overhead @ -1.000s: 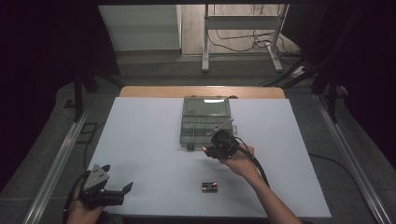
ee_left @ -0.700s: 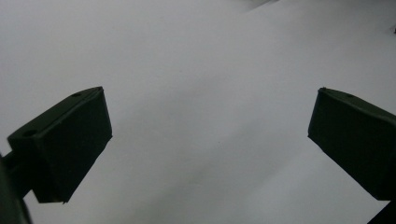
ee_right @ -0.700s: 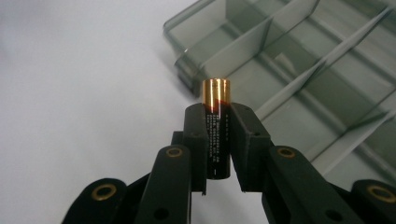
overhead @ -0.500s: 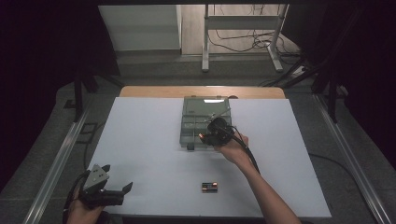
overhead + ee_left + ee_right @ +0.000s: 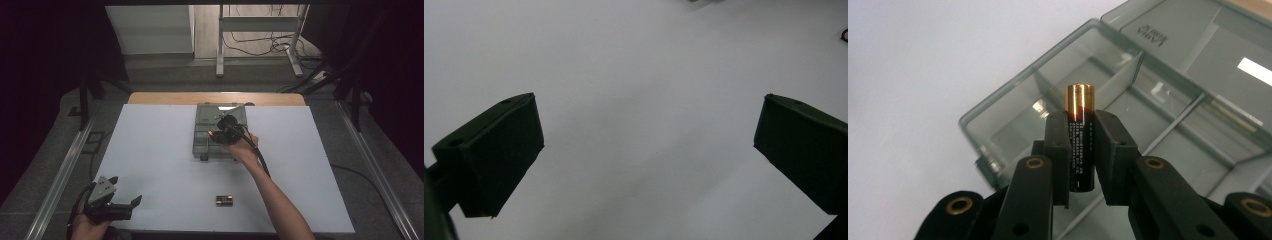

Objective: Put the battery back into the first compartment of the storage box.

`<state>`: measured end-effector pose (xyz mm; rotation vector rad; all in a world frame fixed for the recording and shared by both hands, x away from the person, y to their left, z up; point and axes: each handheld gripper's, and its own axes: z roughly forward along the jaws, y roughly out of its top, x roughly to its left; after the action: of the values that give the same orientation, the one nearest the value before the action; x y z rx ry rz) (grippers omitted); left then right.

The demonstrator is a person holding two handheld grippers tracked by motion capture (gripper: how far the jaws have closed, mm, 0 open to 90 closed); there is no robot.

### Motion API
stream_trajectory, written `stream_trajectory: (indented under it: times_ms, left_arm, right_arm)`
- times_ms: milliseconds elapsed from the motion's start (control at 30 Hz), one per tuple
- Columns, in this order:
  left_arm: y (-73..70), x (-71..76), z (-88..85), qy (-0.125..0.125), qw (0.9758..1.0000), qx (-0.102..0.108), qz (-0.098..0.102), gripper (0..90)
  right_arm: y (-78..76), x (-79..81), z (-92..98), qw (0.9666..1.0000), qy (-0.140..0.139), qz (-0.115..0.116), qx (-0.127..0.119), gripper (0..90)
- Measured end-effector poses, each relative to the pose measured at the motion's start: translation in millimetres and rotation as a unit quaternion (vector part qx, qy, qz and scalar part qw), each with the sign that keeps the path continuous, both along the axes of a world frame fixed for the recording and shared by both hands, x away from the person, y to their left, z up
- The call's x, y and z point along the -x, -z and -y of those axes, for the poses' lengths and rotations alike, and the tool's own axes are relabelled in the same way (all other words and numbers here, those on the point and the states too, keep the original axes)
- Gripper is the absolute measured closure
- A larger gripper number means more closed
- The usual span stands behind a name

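Batteries are what I'm handling: my right claw (image 5: 1081,150) is clamped on an AA battery (image 5: 1080,145), black-bodied with a gold end, gripped by its sides so the gold tip sticks out beyond the jaw tips. In the right gripper view the battery sits over the near-left corner of a smoky transparent compartment box (image 5: 1013,120), whose dividers and open lid show behind it. From the high view, my right claw (image 5: 223,131) hangs over that box (image 5: 201,145), which lies toward the far middle of the white table (image 5: 150,150); my right hand (image 5: 242,147) and forearm reach to it from the near right, cable trailing along the arm. I cannot tell whether the battery touches the box floor or is held just above it.

A second battery (image 5: 224,200) lies on its side on the table near the front edge, well apart from the box and just left of my right forearm.

My left claw (image 5: 134,203) rests at the near-left corner of the table, in my left hand (image 5: 85,225), pointing right. Its jaws stand wide apart in the left gripper view, with nothing but bare white table between them
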<state>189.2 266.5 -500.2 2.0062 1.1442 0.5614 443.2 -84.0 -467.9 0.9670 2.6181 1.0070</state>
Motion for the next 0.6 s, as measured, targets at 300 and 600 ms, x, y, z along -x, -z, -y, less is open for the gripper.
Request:
stream_trajectory:
  times_ms: [300,600]
  left_arm:
    - [0.0,0.1,-0.3,0.001,1.0000,0.001,0.001,0.4]
    - [0.0,0.3,-0.1,0.003,1.0000,0.000,0.001,0.4]
  right_arm:
    - [3.7,-15.1,-11.6,0.9997,0.015,0.004,-0.018,76.5]
    - [3.8,-26.3,-25.5,0.9997,0.019,0.011,-0.014,76.5]
